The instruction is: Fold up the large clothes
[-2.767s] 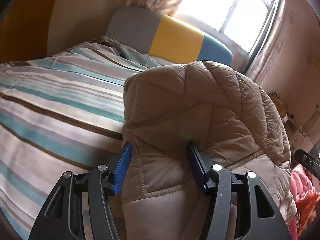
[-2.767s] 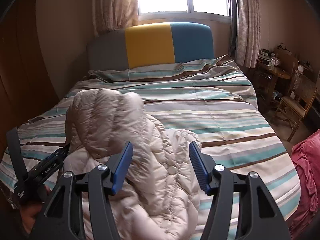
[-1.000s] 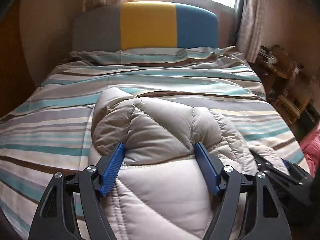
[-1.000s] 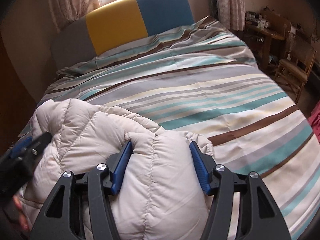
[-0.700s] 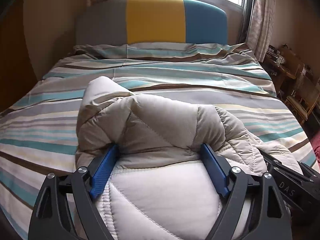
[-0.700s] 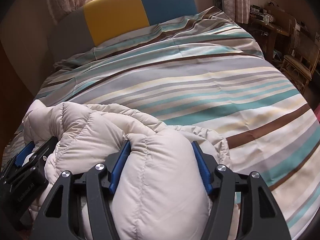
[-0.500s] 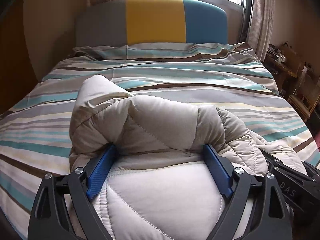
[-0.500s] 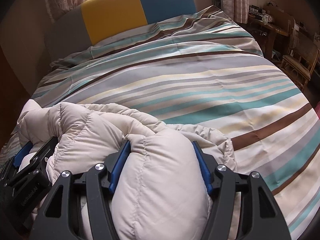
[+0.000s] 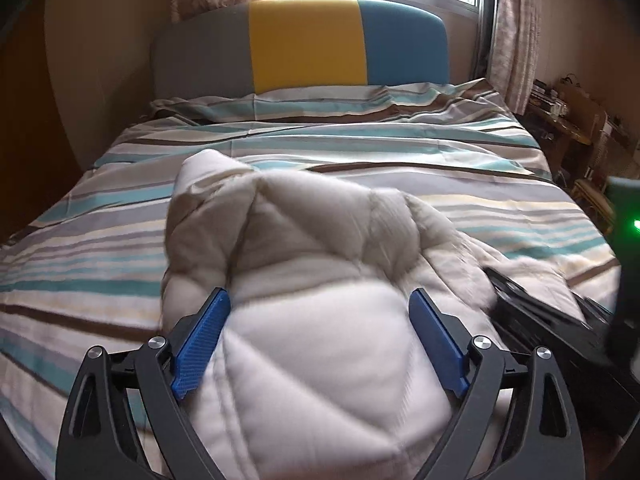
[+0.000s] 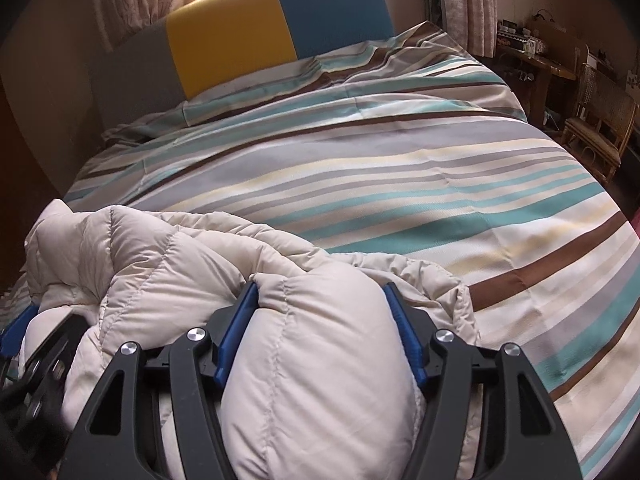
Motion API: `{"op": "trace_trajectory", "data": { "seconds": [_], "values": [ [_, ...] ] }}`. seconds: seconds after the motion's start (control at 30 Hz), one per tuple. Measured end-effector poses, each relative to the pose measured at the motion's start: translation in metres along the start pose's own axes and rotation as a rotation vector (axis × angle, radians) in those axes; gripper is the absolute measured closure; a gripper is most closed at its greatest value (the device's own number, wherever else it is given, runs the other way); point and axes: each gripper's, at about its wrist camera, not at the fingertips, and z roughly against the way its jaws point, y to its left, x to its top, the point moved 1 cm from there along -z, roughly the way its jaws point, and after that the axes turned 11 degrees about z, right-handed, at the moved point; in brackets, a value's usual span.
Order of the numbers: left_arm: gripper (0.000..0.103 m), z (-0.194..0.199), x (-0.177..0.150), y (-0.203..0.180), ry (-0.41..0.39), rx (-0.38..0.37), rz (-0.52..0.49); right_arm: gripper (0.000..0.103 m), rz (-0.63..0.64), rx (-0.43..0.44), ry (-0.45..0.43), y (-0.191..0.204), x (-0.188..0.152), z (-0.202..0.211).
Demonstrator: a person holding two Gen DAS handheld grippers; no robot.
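A cream quilted puffer jacket lies bunched on the near part of the striped bed. My left gripper has its blue pads wide apart with a thick bulge of the jacket between them. My right gripper likewise has a padded fold of the jacket between its blue pads. The jacket rests on the bedcover. The right gripper's black body shows at the right edge of the left wrist view. The left gripper shows at the lower left of the right wrist view.
A grey, yellow and blue headboard stands at the far end under a bright window with curtains. A wooden table and a wicker chair stand to the right of the bed.
Both grippers lowered the jacket onto the bed and came closer to the bedcover. The left gripper's pads spread wider around the jacket. The jacket now lies flatter, and the left view is motion-blurred.
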Motion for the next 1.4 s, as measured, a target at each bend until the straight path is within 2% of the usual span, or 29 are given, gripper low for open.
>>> {"op": "trace_trajectory", "data": {
  "seconds": [0.1, 0.17, 0.33, 0.47, 0.6, 0.77, 0.87, 1.0, 1.1, 1.17, 1.3, 1.4],
  "values": [
    [0.003, 0.017, -0.01, -0.006, 0.013, 0.017, -0.057, 0.04, 0.024, -0.04, -0.039, 0.006, -0.003, 0.015],
    [0.003, 0.022, -0.017, -0.006, 0.0, 0.012, -0.075, 0.04, 0.015, -0.04, -0.097, 0.005, -0.011, 0.037],
    [0.003, 0.02, -0.031, 0.007, -0.064, -0.052, -0.037, 0.039, 0.005, 0.007, -0.134, 0.005, -0.03, 0.067],
    [0.003, 0.019, -0.038, 0.009, -0.109, -0.079, -0.025, 0.036, -0.011, 0.02, -0.11, 0.002, -0.031, 0.058],
    [0.003, 0.013, -0.04, 0.014, -0.116, -0.114, 0.001, 0.032, -0.006, 0.025, -0.095, 0.005, -0.032, 0.045],
    [0.003, 0.01, -0.043, 0.009, -0.137, -0.099, -0.002, 0.032, -0.003, 0.021, -0.09, 0.005, -0.033, 0.04],
    [0.003, 0.016, -0.038, 0.006, -0.117, -0.09, -0.012, 0.031, -0.008, 0.043, -0.083, 0.002, -0.031, 0.044],
    [0.003, 0.028, -0.016, 0.01, -0.015, -0.105, -0.026, 0.032, -0.038, 0.105, -0.055, -0.009, -0.021, 0.06],
    [0.003, 0.032, 0.014, 0.014, -0.031, -0.062, 0.025, 0.041, -0.038, 0.126, -0.116, -0.011, -0.006, 0.085],
    [0.003, 0.025, 0.03, 0.012, -0.039, -0.033, 0.032, 0.058, 0.007, 0.11, -0.122, -0.005, 0.004, 0.089],
    [0.003, -0.009, 0.047, -0.007, -0.014, 0.04, -0.056, 0.064, 0.067, 0.049, -0.082, 0.002, 0.01, 0.068],
    [0.003, -0.032, 0.039, -0.014, 0.006, 0.04, -0.091, 0.063, 0.024, 0.051, -0.057, -0.007, 0.0, 0.045]
  ]
}}
